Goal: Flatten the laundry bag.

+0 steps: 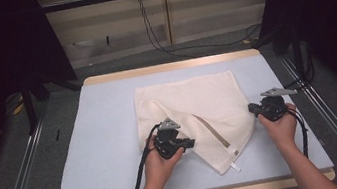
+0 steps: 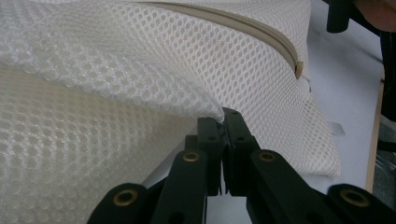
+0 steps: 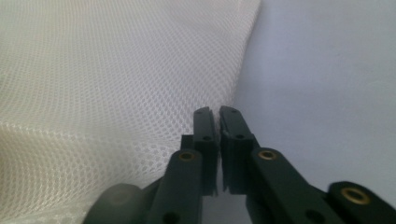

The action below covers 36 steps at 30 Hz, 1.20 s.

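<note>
While a folded corner of the mesh laundry bag (image 1: 194,113) on the counter (image 1: 106,134) is pinched by the left hand-held gripper (image 2: 224,122), the right hand-held gripper (image 3: 217,116) is closed at its edge, seemingly on nothing, so regripping is likely needed before folding.

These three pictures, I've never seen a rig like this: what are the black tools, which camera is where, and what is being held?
No robot here: a person holds a two-jaw gripper in each hand. The high view looks down on the grey table top from the person's side; the other two cameras ride on the grippers and look along their black jaws.

On the table lies a cream mesh laundry bag with a zipper, partly folded over itself.

The left gripper is shut on a fold of the mesh, pinched at the jaw tips. The right gripper sits at the bag's right edge with its jaws nearly together; whether mesh is caught between them is hard to tell.
</note>
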Each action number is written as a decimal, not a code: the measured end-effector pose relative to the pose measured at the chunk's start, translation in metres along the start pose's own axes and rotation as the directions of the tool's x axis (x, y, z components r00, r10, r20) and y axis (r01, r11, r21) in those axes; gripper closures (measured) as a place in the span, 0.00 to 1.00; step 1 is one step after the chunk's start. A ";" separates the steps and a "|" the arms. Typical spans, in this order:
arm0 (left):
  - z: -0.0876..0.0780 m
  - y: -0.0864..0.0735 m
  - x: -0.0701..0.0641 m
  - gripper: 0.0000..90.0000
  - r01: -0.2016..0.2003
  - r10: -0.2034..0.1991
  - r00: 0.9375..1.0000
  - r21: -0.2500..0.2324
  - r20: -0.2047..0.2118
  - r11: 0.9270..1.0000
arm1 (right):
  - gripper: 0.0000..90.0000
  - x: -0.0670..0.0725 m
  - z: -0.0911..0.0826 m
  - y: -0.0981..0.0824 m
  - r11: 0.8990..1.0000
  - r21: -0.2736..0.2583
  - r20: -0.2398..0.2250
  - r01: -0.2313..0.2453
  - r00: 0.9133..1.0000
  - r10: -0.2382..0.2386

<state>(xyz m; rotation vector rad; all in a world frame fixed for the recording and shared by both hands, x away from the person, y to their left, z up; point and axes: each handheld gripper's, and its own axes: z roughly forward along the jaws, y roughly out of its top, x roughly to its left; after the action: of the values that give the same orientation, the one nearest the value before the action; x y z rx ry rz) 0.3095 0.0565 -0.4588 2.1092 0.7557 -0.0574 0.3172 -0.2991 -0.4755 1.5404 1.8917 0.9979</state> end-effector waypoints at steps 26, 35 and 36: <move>-0.011 -0.012 -0.001 0.80 -0.007 0.006 1.000 0.021 0.007 1.000 | 0.90 0.094 -0.006 0.009 0.991 0.009 -0.346 0.131 0.931 -0.120; -0.052 -0.024 0.025 0.75 0.082 -0.082 0.992 0.003 -0.099 0.997 | 1.00 0.093 -0.009 0.004 0.989 0.007 -0.373 0.148 0.918 -0.134; -0.059 -0.026 0.029 0.74 0.094 -0.094 0.989 -0.002 -0.118 0.996 | 1.00 0.093 -0.009 0.004 0.989 0.006 -0.378 0.150 0.916 -0.136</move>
<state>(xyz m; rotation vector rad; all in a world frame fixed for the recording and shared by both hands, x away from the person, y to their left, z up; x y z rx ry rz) 0.3057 0.1267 -0.4500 2.0935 0.9257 0.0154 0.2906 -0.2106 -0.4607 1.2708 2.2559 1.2704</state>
